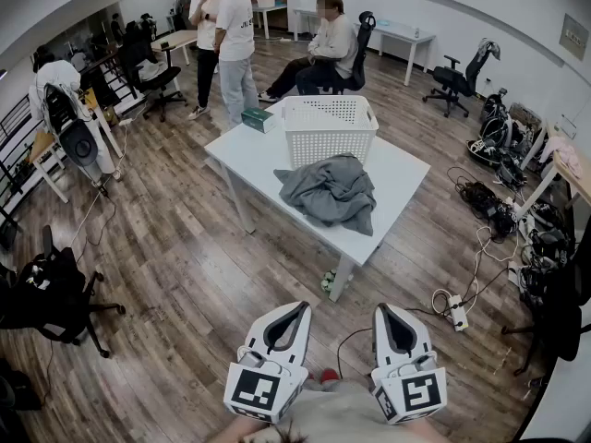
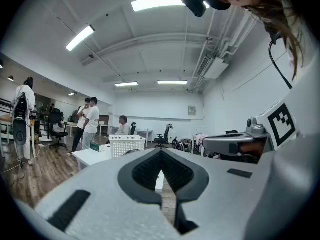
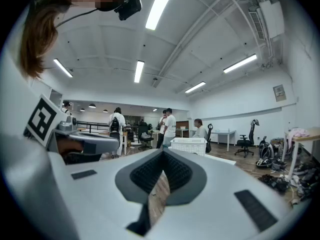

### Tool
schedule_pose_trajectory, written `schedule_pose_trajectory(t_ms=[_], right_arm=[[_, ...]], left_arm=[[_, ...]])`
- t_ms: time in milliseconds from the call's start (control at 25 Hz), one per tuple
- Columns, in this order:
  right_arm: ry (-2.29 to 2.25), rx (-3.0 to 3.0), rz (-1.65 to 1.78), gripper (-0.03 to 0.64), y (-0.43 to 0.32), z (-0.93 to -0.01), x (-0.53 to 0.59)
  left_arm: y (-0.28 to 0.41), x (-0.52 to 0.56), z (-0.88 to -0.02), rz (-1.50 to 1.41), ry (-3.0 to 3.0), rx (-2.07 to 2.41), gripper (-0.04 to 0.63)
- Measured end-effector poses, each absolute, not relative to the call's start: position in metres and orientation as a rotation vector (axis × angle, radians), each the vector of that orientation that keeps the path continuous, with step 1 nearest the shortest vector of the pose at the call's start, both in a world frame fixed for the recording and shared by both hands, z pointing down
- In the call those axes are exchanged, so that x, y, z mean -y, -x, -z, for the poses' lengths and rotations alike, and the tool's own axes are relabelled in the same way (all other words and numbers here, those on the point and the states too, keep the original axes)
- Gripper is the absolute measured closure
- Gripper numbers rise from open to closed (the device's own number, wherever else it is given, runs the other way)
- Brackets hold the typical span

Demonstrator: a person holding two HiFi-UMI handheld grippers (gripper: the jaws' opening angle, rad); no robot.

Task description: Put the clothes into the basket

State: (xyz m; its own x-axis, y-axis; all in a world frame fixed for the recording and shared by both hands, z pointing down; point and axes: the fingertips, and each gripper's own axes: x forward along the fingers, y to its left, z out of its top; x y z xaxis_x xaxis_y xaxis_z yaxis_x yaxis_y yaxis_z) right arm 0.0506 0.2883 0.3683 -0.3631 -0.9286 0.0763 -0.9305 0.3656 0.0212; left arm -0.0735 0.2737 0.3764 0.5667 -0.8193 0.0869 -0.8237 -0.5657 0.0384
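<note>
A crumpled grey garment (image 1: 331, 192) lies on the white table (image 1: 402, 169), just in front of a white slatted basket (image 1: 329, 127) that stands on the table's far part. My left gripper (image 1: 303, 306) and right gripper (image 1: 380, 308) are held side by side, level, well short of the table's near corner. Both are shut with nothing between their jaws. In the left gripper view the basket (image 2: 126, 145) shows small above the closed left gripper (image 2: 161, 153). Beyond the closed right gripper (image 3: 162, 152), the right gripper view has the basket (image 3: 189, 144) too.
A green box (image 1: 258, 119) lies on the table left of the basket. Three people (image 1: 235, 35) stand or sit behind the table. Office chairs (image 1: 51, 298), a clothes rack, desks and floor cables with a power strip (image 1: 456, 312) ring the wooden floor.
</note>
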Motion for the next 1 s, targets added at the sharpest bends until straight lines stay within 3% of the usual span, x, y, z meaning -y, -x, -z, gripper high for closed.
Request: schedule_pose_trajectory(t_ms=[360, 1000], right_arm=[[-1.713, 2.572, -0.013, 0.602, -0.018, -0.368, -0.288], [-1.753, 2.513, 0.051, 0.601, -0.024, -0.378, -0.251]], left_arm=[[0.098, -0.277, -0.377, -0.079, -2.711, 1.423, 0.584], [0.100, -0.241, -0.393, -0.088, -2.710, 1.400, 0.584]])
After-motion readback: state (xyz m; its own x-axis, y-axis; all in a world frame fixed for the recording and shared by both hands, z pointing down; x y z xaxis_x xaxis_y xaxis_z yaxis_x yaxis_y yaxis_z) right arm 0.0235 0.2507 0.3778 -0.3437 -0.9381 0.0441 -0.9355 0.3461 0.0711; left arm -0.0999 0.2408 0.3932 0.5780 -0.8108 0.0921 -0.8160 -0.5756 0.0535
